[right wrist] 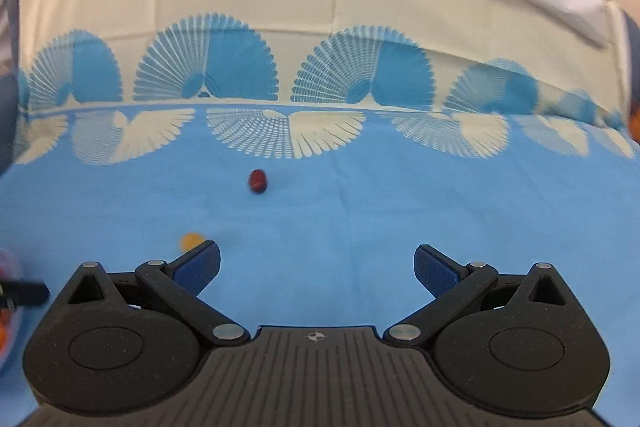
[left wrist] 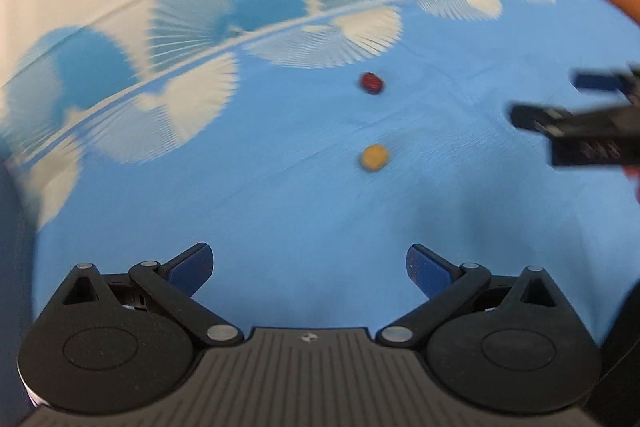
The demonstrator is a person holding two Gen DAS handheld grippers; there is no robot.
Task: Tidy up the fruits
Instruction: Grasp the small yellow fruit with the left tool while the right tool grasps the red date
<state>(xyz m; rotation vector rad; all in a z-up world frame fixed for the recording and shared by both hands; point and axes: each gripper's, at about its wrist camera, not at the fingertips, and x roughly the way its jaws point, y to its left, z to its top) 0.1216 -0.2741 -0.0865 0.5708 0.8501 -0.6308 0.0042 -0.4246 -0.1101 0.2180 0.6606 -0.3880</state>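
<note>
Red fruit, yellow fruit: one each

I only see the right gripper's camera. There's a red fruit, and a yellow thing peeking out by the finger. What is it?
Observer: A small round yellow fruit, fully visible in the left view, lying on the blue cloth.
Operator: Is it touching the red fruit?
Observer: No, the red fruit lies apart, farther away.
Operator: Is the left gripper holding anything?
Observer: No, the left gripper is open and empty.
</note>
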